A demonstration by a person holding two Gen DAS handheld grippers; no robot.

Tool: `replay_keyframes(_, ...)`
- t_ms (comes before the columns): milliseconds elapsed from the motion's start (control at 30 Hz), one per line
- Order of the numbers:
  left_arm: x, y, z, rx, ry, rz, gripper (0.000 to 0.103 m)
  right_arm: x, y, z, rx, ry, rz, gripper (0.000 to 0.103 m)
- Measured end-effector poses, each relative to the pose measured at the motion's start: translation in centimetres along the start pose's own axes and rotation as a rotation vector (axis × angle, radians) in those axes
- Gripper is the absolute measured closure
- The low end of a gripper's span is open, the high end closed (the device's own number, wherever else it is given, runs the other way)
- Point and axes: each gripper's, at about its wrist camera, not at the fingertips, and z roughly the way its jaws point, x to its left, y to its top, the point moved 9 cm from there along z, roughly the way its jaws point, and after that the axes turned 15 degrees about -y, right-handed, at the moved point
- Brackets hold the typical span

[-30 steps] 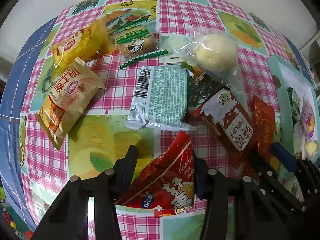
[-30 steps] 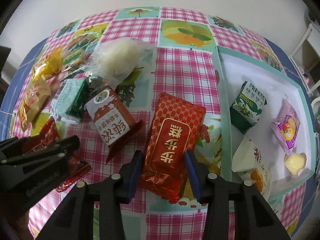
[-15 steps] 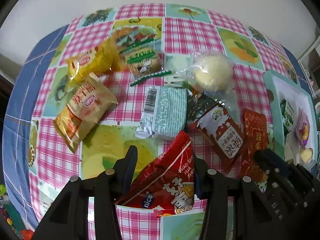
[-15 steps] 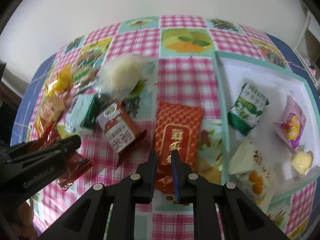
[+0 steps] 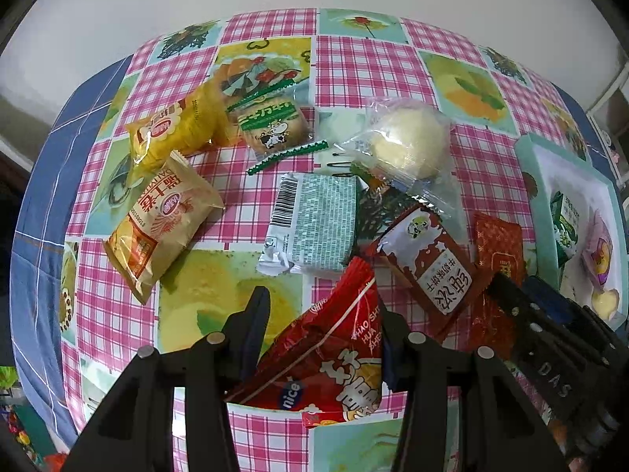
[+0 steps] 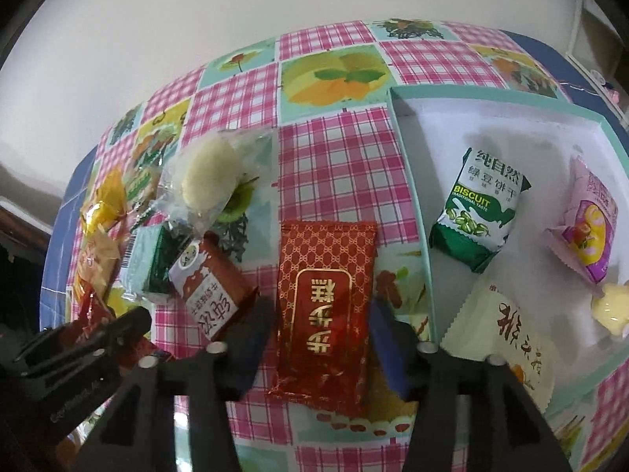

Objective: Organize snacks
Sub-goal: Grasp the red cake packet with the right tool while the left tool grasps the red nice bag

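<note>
My left gripper (image 5: 322,330) is open around a red snack bag (image 5: 334,358) that lies between its fingers on the checked tablecloth. My right gripper (image 6: 322,338) is open, its fingers either side of a red patterned packet (image 6: 324,303) that lies flat on the cloth. A teal-rimmed white tray (image 6: 409,181) to the right holds a green biscuit pack (image 6: 479,216), a purple packet (image 6: 589,236), a cream packet (image 6: 507,326) and a yellow sweet (image 6: 611,306). The tray also shows at the right edge of the left wrist view (image 5: 538,204).
Loose snacks lie on the cloth: a brown-and-white packet (image 5: 432,263), a pale green packet (image 5: 314,224), a clear-wrapped round bun (image 5: 409,141), a tan bag (image 5: 157,228), a yellow bag (image 5: 177,129) and a cow-print biscuit (image 5: 275,126). A white wall stands behind the table.
My right gripper was open around the red patterned packet, closed on it half a second ago, and now stands open around it again. The left gripper kept its open stance while rising slightly.
</note>
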Motion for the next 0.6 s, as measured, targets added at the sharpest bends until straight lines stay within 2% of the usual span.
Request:
replay_keyframes(200,0.2,-0.2,1.2,0.004,-0.008,0.001,0.053,0.8,-0.7,0.9,-0.002,-0.061,-0.074,0.04)
replay_keyframes(367,0.4,-0.3,1.3,0.008,-0.014,0.004,0.053,2.3,-1.5,1.2,-0.039,-0.17,-0.228,0.04)
replay_keyframes(433,0.3,-0.3,1.3,0.009,-0.015,0.003,0.053,2.1,-1.4,1.4,-0.024,-0.151,-0.198,0.039)
replay_keyframes(600,0.4,-0.3,1.4,0.01,-0.016,0.0,0.053,0.6,-1.4,1.8,-0.015,-0.167,-0.138,0.039)
